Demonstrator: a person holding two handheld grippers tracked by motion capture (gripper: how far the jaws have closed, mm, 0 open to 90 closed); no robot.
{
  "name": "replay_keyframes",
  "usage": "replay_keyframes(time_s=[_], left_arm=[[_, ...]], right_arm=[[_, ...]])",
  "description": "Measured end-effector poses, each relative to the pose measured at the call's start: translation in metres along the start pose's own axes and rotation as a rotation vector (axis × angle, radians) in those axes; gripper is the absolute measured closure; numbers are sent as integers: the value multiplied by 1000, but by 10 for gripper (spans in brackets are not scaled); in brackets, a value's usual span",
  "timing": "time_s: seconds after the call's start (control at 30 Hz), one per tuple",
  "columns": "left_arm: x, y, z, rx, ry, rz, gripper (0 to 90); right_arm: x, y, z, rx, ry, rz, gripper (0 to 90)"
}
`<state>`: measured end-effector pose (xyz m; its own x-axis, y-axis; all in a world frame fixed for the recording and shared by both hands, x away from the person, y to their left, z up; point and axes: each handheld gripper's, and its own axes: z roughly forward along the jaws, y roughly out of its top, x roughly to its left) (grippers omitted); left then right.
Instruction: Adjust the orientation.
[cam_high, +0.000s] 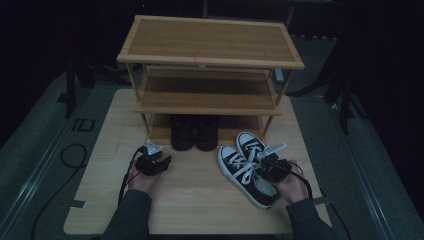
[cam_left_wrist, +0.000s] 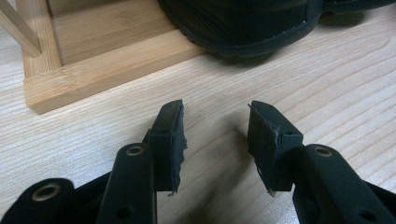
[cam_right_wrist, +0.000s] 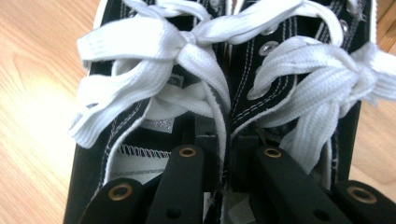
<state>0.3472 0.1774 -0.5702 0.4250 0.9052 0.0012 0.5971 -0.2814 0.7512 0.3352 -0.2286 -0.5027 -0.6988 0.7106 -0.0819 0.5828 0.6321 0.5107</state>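
The pair of black canvas sneakers (cam_high: 248, 167) was found on the bench (cam_high: 195, 200), just before the shoe rack (cam_high: 210, 90). The right gripper (cam_right_wrist: 227, 161) fingers were clamped on both inner collars together. The pair was judged light and floppy; laces should be avoided. The left gripper (cam_left_wrist: 215, 140) fingers were apart, holding nothing.

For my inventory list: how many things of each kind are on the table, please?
Black sneakers with white laces: 2
Black boots: 2
Wooden shoe rack: 1
Total: 5
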Motion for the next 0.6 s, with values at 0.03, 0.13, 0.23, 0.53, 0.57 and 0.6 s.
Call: replay_keyframes(time_s=[0.03,0.13,0.23,0.53,0.57,0.6], left_arm=[[0,0,0,-2,0,-2,562],[0,0,0,-2,0,-2,562],[0,0,0,-2,0,-3,562],[0,0,0,-1,-1,-2,561],[0,0,0,-1,-1,-2,561],[0,0,0,-1,-1,-2,561]], right_arm=[[-1,-1,-2,0,1,-32,859],[-4,-2,-4,0,9,-47,860],[-9,-8,-8,-4,30,-63,861],[-20,-16,-9,-25,83,-52,861],[-20,-17,-9,-27,85,-54,860],[-20,-17,-9,-28,86,-56,860]])
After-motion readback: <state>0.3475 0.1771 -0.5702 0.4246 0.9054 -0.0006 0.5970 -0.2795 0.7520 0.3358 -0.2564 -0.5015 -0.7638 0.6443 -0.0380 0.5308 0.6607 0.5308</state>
